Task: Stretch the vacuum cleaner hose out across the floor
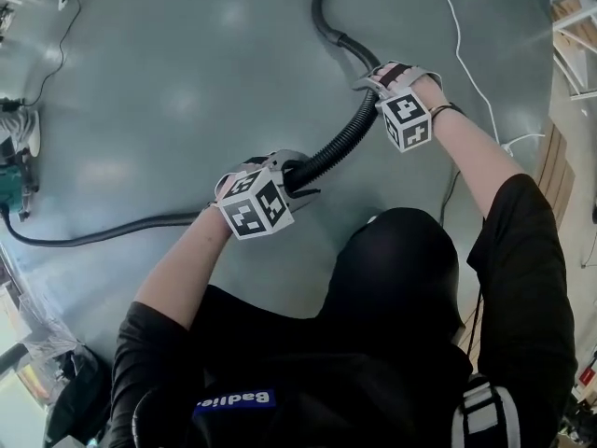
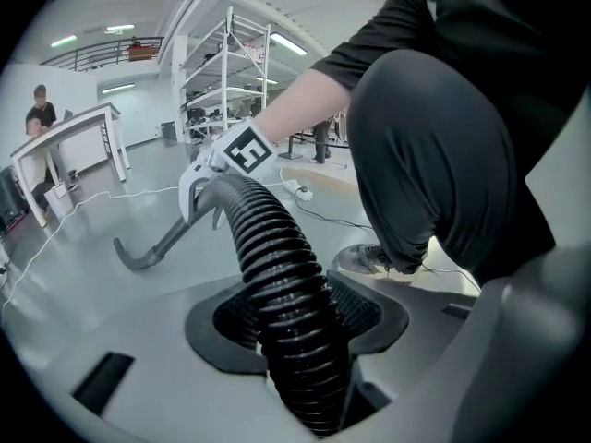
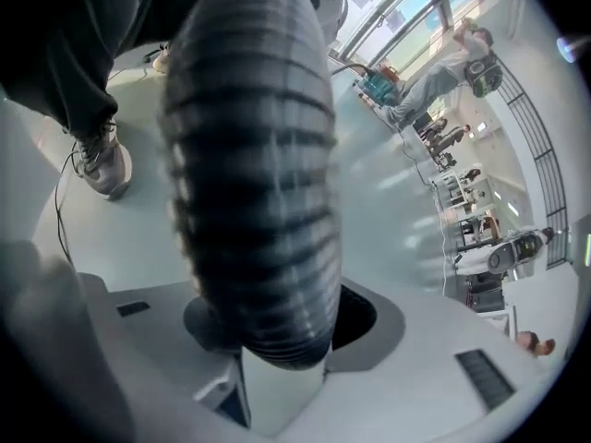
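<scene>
A black ribbed vacuum hose (image 1: 340,143) arcs above the grey floor between my two grippers. Its rigid curved end (image 1: 322,7) lies on the floor beyond them, and a thinner black stretch (image 1: 112,231) trails left along the floor. My left gripper (image 1: 297,177) is shut on the hose at its lower part, with the ribs passing between the pads (image 2: 291,317). My right gripper (image 1: 367,80) is shut on the hose higher up; in the right gripper view the hose (image 3: 254,173) is blurred and fills the gap between the jaws (image 3: 277,330). The right gripper (image 2: 222,169) also shows in the left gripper view.
A teal machine (image 1: 11,180) stands at the left edge. A white cable (image 1: 457,35) runs over the floor at the upper right, by wooden boards (image 1: 560,157). A dark bag (image 1: 70,395) lies at the lower left. My shoe (image 2: 365,258) is near the hose. Shelving (image 2: 231,72) and people stand further off.
</scene>
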`<state>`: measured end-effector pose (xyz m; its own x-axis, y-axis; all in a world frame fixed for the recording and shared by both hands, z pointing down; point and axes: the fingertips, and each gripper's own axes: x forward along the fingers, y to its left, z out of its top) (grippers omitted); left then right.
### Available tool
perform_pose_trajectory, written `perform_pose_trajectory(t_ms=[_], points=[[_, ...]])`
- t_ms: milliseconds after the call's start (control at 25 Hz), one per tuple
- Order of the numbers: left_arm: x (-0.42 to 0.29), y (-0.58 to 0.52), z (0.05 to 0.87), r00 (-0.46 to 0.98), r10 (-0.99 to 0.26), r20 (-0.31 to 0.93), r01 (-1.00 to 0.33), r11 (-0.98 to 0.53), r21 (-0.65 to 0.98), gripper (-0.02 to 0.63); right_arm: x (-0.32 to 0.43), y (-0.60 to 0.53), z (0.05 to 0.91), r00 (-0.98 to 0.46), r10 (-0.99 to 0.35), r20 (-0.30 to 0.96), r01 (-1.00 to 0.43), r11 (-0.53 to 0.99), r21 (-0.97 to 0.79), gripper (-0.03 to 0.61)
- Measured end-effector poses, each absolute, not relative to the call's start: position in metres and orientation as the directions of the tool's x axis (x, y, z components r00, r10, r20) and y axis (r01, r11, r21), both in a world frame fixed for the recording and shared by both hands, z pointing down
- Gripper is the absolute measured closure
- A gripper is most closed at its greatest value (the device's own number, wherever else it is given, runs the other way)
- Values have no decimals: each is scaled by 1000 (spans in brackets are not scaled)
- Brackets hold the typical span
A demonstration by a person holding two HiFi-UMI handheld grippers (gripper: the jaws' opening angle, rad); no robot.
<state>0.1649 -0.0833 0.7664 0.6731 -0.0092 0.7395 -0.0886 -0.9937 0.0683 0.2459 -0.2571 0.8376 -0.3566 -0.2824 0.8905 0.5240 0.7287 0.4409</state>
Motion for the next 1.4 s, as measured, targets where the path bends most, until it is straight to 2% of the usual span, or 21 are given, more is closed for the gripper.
perform_pose_trajectory(t_ms=[160, 320, 480, 640, 760, 1000, 1160, 1280, 1400], points=[[155, -81, 759, 686, 24, 727, -85, -990, 113, 399, 245, -280, 860, -332, -260, 907, 558, 721, 411, 407], [144, -87, 784, 625, -1, 780, -160, -979, 127, 364, 251, -295, 873, -271, -324, 907, 481, 770, 419, 410], [144, -95, 790, 632, -97, 769, -185, -982, 29, 336, 271, -304, 875, -224, -422, 878, 381, 791, 478, 410], [148, -115, 753, 710, -234, 664, -267, -962, -54, 336, 330, -299, 904, -98, -470, 877, 400, 788, 468, 410], [138, -128, 739, 723, -283, 630, -332, -942, -42, 337, 371, -291, 928, -6, -474, 881, 379, 814, 440, 408], [116, -120, 758, 682, -250, 687, -368, -929, 27, 337, 426, -283, 962, 136, -430, 892, 258, 885, 387, 391], [116, -124, 752, 702, -259, 664, -390, -919, 54, 337, 459, -262, 991, 238, -325, 915, 168, 942, 291, 325], [116, -122, 753, 710, -256, 656, -400, -913, 77, 337, 469, -241, 1012, 248, -229, 941, 65, 974, 219, 277], [118, -118, 755, 728, -252, 638, -406, -908, 105, 337, 463, -225, 1024, 173, -158, 972, -26, 986, 165, 222]])
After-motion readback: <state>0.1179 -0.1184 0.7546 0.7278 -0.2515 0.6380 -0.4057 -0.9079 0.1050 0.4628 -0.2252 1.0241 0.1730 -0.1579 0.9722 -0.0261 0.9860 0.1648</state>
